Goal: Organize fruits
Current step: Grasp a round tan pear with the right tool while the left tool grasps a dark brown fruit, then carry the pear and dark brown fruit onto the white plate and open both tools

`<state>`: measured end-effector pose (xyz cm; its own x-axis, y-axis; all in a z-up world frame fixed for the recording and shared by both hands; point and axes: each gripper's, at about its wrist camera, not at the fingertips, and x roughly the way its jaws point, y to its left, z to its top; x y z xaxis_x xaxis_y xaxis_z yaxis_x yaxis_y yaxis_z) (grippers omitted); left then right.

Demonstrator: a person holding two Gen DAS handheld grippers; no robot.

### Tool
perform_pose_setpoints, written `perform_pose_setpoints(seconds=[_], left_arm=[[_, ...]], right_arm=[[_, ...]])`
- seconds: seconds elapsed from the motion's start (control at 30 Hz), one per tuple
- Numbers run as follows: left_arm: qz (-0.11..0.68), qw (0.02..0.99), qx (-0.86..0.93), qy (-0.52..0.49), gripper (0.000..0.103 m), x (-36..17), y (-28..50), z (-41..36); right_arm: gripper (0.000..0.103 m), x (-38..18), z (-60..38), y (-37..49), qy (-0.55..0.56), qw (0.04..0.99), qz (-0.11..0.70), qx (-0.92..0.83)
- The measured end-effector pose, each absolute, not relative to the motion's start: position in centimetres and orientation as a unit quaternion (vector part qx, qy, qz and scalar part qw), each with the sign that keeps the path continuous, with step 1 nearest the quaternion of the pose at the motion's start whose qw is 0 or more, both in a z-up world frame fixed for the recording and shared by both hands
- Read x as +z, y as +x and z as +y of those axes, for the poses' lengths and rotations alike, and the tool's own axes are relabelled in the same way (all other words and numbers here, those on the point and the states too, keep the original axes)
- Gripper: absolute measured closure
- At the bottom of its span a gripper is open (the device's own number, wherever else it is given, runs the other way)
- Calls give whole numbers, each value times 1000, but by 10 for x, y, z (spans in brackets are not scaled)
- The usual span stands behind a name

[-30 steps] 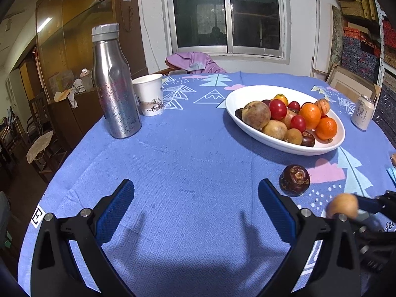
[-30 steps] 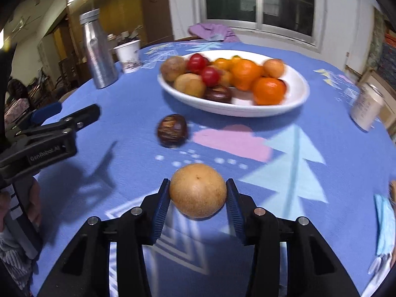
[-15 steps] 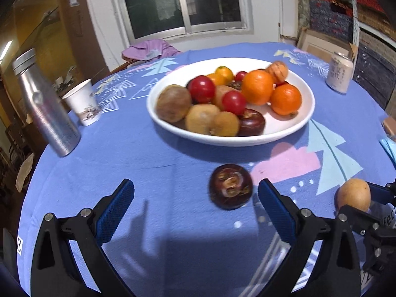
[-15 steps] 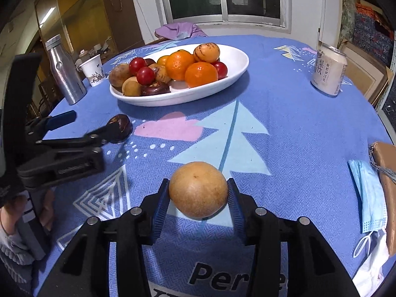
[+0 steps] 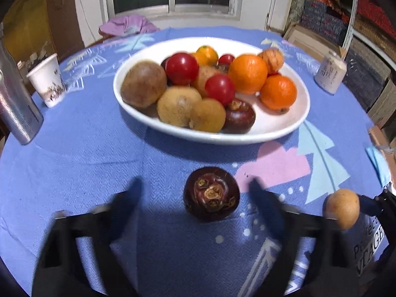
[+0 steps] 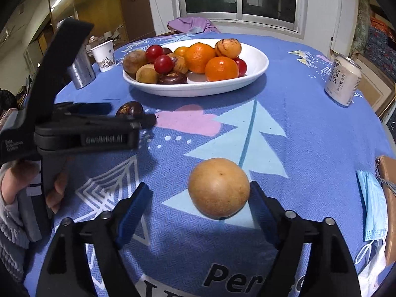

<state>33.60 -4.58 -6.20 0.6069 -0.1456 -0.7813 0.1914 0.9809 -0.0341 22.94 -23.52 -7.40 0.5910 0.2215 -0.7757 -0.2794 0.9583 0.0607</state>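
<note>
Since a second ago my left hand-held gripper has swung from bare cloth over to the dark purple mangosteen, which now sits between its blurred blue fingers. Those jaws are closing, with gaps on both sides of the fruit, so nothing is clamped. From the right wrist view, the same gripper reaches in from the left, the mangosteen between its tips, held by my hand in a grey sleeve.

My right hand-held gripper was clamped on the tan round fruit a second ago. Now its jaws are opening: the left pad stands well clear, the right one is just beside the fruit or barely touching, cannot tell which. That fruit rests on the blue patterned table, near my edge.

White oval bowl sits behind the mangosteen, apart from it, piled with fruit: oranges, red tomatoes, brown kiwi-like ones, another mangosteen. Steel bottle and paper cup at far left. White drink can at right, blue face mask at the right edge. Purple cloth at the far side, under the window.
</note>
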Motion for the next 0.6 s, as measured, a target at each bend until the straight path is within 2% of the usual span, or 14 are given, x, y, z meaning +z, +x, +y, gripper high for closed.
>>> perform_pose_setpoints(seconds=[0.03,0.13,0.37,0.43,0.5,0.6], left_arm=[[430,896,-103,35,62,-62,335,-50],[428,897,-101,48,62,-61,333,-55],[426,896,-104,64,62,-60,323,-59],[427,896,-104,66,62,-60,323,-60],[428,895,-109,56,62,-60,324,-57],[426,896,-109,58,63,-60,322,-57]], right_arm=[[19,-74,-236,230,-29,891,430,141],[10,-74,-237,231,-25,890,432,144],[11,-70,-252,228,7,902,417,115],[29,-71,-250,228,4,900,420,119],[56,-72,-252,229,3,901,419,112],[56,-72,-255,229,11,901,418,114]])
